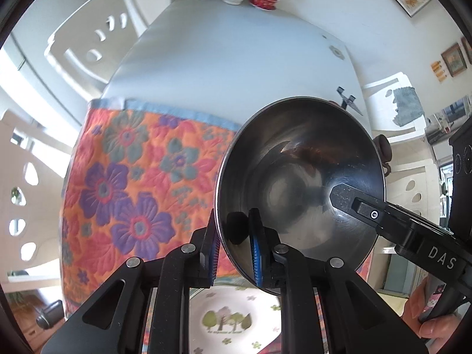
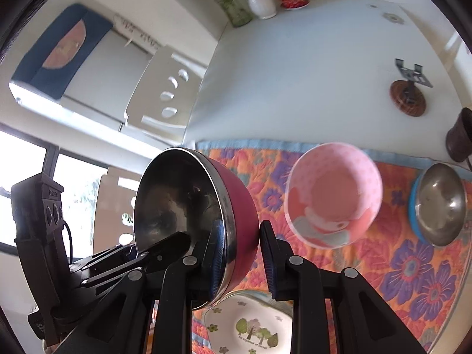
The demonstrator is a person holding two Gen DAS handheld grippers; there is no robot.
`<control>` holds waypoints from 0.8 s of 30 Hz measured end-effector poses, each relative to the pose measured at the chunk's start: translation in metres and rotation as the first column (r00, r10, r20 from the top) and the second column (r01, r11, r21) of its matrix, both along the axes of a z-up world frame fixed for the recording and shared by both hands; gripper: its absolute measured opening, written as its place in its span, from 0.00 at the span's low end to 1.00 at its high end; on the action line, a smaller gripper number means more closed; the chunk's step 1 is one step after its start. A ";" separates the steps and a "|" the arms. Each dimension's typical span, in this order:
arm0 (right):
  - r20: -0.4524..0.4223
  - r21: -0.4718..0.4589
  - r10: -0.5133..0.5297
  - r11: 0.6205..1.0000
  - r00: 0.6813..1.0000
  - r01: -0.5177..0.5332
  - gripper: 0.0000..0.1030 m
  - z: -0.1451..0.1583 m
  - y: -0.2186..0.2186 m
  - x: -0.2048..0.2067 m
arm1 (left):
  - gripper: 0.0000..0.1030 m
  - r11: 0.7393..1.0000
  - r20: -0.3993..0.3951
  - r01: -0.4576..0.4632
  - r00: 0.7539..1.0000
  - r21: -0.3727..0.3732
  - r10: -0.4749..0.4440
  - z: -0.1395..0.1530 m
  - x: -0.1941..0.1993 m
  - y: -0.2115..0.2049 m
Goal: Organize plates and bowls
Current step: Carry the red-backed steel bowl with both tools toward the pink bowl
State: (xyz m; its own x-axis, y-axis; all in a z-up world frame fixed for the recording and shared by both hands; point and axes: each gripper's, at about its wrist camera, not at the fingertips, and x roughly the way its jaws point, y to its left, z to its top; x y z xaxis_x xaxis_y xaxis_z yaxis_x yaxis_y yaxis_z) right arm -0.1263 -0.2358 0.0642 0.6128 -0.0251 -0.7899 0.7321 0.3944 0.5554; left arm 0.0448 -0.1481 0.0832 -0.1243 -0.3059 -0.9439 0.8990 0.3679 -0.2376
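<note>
Steel bowl (image 1: pixel 298 188) tilted on edge above tree-print plate (image 2: pixel 250 327) | my left tongs (image 1: pixel 234 253) pinch its rim | right tongs (image 2: pixel 243 258) straddle its wall, not closed.

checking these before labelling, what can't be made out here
- Grip on the red steel bowl: in both wrist views the pads of the left gripper and right gripper cover the contact, so clamped or loose is unclear.
- Tree-print plate: in both views it is cut off by gripper fingers and the bottom edge, and its caption is too small to read.
- Pink bowl: in the right wrist view it is blurred and its print is unclear.
</note>
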 end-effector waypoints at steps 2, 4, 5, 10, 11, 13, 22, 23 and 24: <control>0.001 -0.001 -0.020 1.000 1.000 0.020 0.24 -0.001 -0.008 -0.010 | 0.15 1.000 -0.001 0.015 1.000 -0.002 -0.015 -0.001 -0.008 -0.009; -0.001 0.001 -0.038 0.999 0.999 0.038 0.24 -0.004 -0.014 -0.019 | 0.15 1.000 -0.006 0.029 1.000 -0.003 -0.029 -0.004 -0.016 -0.018; -0.002 0.002 -0.047 0.999 0.999 0.047 0.24 -0.006 -0.016 -0.024 | 0.15 0.999 -0.009 0.036 0.999 -0.003 -0.036 -0.006 -0.020 -0.022; -0.008 0.032 -0.086 0.996 0.996 0.087 0.24 -0.023 -0.031 -0.043 | 0.15 0.998 -0.032 0.059 0.998 0.013 -0.059 -0.022 -0.035 -0.039; -0.011 0.039 -0.093 0.995 0.996 0.094 0.24 -0.027 -0.035 -0.046 | 0.15 0.998 -0.034 0.065 0.997 0.017 -0.064 -0.025 -0.038 -0.043; -0.014 0.053 -0.104 0.993 0.994 0.105 0.24 -0.034 -0.041 -0.051 | 0.15 0.997 -0.035 0.074 0.997 0.025 -0.073 -0.032 -0.042 -0.050; -0.047 0.117 -0.130 0.984 0.990 0.134 0.24 -0.076 -0.066 -0.057 | 0.15 0.991 -0.054 0.106 0.993 0.079 -0.102 -0.071 -0.051 -0.077; -0.053 0.119 -0.131 0.983 0.990 0.136 0.24 -0.080 -0.067 -0.057 | 0.15 0.990 -0.053 0.113 0.993 0.084 -0.108 -0.076 -0.052 -0.080; -0.062 0.121 -0.131 0.983 0.989 0.138 0.24 -0.085 -0.069 -0.057 | 0.15 0.989 -0.052 0.121 0.992 0.088 -0.117 -0.080 -0.053 -0.082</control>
